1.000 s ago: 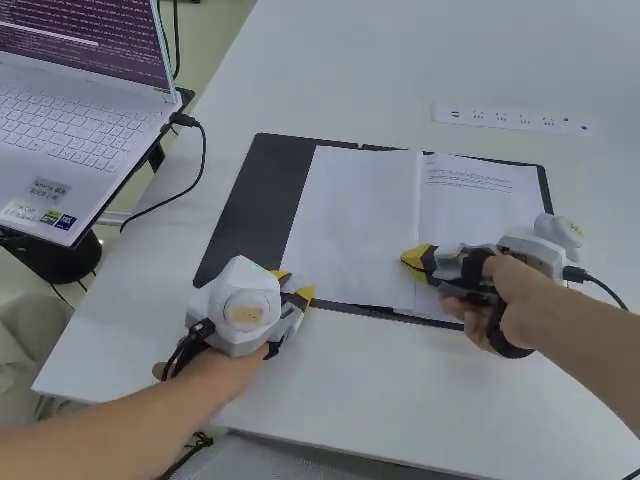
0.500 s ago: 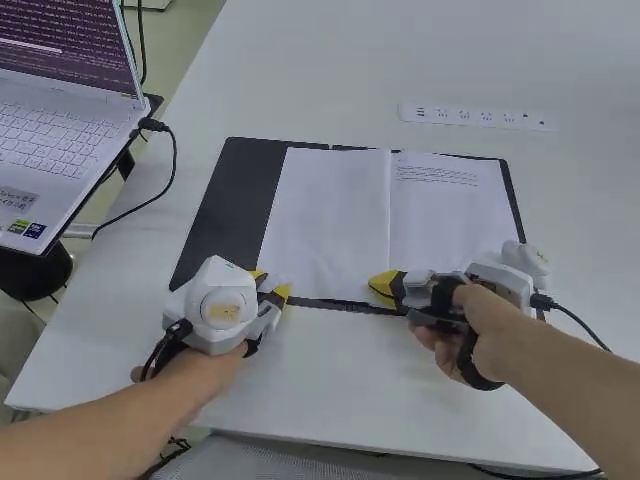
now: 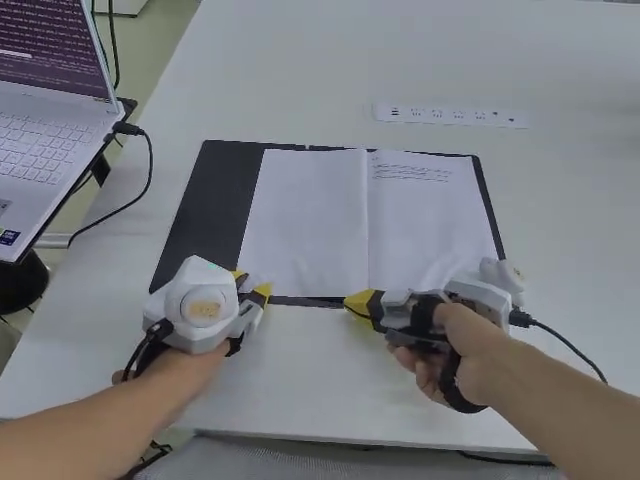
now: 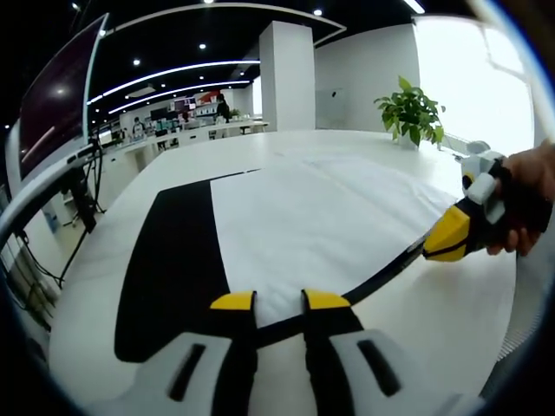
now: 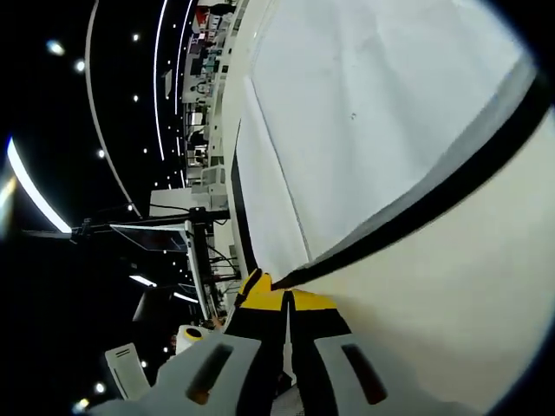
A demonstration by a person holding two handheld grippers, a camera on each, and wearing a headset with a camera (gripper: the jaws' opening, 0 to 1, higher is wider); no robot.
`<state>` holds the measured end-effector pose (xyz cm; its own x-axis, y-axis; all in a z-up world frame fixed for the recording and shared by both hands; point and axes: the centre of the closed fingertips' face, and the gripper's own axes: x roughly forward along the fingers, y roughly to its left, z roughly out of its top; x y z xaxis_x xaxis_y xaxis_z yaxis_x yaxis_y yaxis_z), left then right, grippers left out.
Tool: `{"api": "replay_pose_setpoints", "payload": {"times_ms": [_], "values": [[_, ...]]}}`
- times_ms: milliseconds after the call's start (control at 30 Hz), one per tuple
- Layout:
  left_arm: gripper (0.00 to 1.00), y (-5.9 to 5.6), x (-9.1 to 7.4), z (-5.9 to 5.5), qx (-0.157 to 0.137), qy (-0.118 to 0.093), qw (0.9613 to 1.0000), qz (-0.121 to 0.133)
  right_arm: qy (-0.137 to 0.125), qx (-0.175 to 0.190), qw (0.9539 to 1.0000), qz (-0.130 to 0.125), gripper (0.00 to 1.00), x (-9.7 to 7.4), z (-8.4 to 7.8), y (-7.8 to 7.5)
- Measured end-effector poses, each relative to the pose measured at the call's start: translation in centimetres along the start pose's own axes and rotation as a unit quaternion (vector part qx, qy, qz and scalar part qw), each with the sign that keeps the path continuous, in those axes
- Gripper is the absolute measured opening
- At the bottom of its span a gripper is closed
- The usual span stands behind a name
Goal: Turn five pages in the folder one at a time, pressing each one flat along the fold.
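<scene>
The folder (image 3: 205,215) lies open on the bench (image 3: 560,200), its fold running twelve to six. The right gripper (image 3: 358,300), jaws clenched, sits at the fold's near end, with the next page (image 3: 430,230) at one o'clock. The left gripper (image 3: 258,292), jaws slightly parted, is at the near-left corner.

Bare white surface (image 3: 320,375) is left open along the near edge and right of the open folder (image 3: 330,220). The left side is blocked by a laptop (image 3: 40,110) and its cable (image 3: 147,180); beyond the folder, a power strip (image 3: 450,115) is laid.
</scene>
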<state>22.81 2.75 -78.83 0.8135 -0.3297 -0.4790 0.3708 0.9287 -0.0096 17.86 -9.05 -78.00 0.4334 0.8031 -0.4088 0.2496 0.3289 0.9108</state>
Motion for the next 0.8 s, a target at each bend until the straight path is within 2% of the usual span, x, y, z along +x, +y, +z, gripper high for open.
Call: {"api": "replay_pose_setpoints", "payload": {"times_ms": [33,100,133,167,200,233,267,300,333,400,433,467,533,600,633,700,767,800], "values": [[0.19,0.1,0.0,0.0,-0.002,0.002,1.0,0.001,0.0,-0.021,0.9998,0.002,0.0,-0.3,-0.4,0.4],[0.21,-0.2,-0.1,0.0,-0.027,0.022,0.9994,-0.006,-0.03,-0.078,0.9964,0.015,0.0,-1.4,-0.1,1.9],[0.22,-0.3,-0.3,0.0,-0.033,0.036,0.9987,-0.011,-0.042,-0.114,0.9924,0.019,0.0,-2.2,-0.2,2.8],[0.21,-0.3,-0.5,0.2,-0.039,0.041,0.9984,-0.009,-0.049,-0.143,0.9883,0.016,0.0,-2.9,-0.2,3.3],[0.19,-0.4,-0.9,1.6,-0.053,0.015,0.9983,-0.015,-0.072,-0.191,0.9788,0.009,0.0,-4.1,0.1,4.2],[0.19,-0.5,-1.2,2.9,-0.06,-0.015,0.9979,-0.019,-0.091,-0.218,0.9717,0.004,0.02,-4.9,0.5,4.7],[0.2,-0.6,-1.6,4.0,-0.066,-0.036,0.9969,-0.023,-0.103,-0.244,0.9643,0.005,0.05,-5.7,0.6,5.5],[0.21,-0.7,-2.2,4.9,-0.076,-0.047,0.9957,-0.024,-0.116,-0.266,0.9569,0.003,0.1,-6.6,0.9,6.0],[0.22,-0.7,-3.1,5.6,-0.077,-0.048,0.9956,-0.025,-0.152,-0.291,0.9446,-0.003,0.18,-8.0,2.3,6.5],[0.27,-0.6,-4.0,6.5,-0.08,-0.053,0.9951,-0.023,-0.195,-0.333,0.9224,-0.006,0.29,-10.3,3.4,8.0],[0.3,-0.6,-4.8,7.1,-0.085,-0.056,0.9946,-0.021,-0.207,-0.347,0.9145,-0.014,0.34,-11.2,3.7,8.3],[0.34,-0.5,-5.4,7.3,-0.087,-0.056,0.9945,-0.019,-0.22,-0.37,0.9025,-0.026,0.37,-12.4,4.3,8.6],[0.42,-0.3,-6.7,7.6,-0.098,-0.05,0.9939,-0.01,-0.237,-0.401,0.8832,-0.056,0.45,-14.4,4.9,8.8],[0.49,-0.3,-8.1,7.8,-0.106,-0.048,0.9932,-0.001,-0.24,-0.422,0.8715,-0.071,0.55,-15.5,4.7,9.2],[0.53,-0.2,-8.8,7.7,-0.11,-0.044,0.993,0.003,-0.239,-0.437,0.8633,-0.083,0.59,-16.3,4.8,9.1],[0.61,-0.4,-9.8,7.5,-0.11,-0.038,0.9932,0.005,-0.231,-0.453,0.8531,-0.116,0.66,-17.5,4.8,8.2],[0.69,-0.5,-10.4,7.2,-0.103,-0.031,0.9941,0.012,-0.23,-0.461,0.8478,-0.124,0.69,-18.3,4.7,7.9],[0.73,-0.5,-11.0,7.2,-0.096,-0.033,0.9947,0.017,-0.232,-0.458,0.8487,-0.127,0.72,-18.9,4.7,7.5]]}}
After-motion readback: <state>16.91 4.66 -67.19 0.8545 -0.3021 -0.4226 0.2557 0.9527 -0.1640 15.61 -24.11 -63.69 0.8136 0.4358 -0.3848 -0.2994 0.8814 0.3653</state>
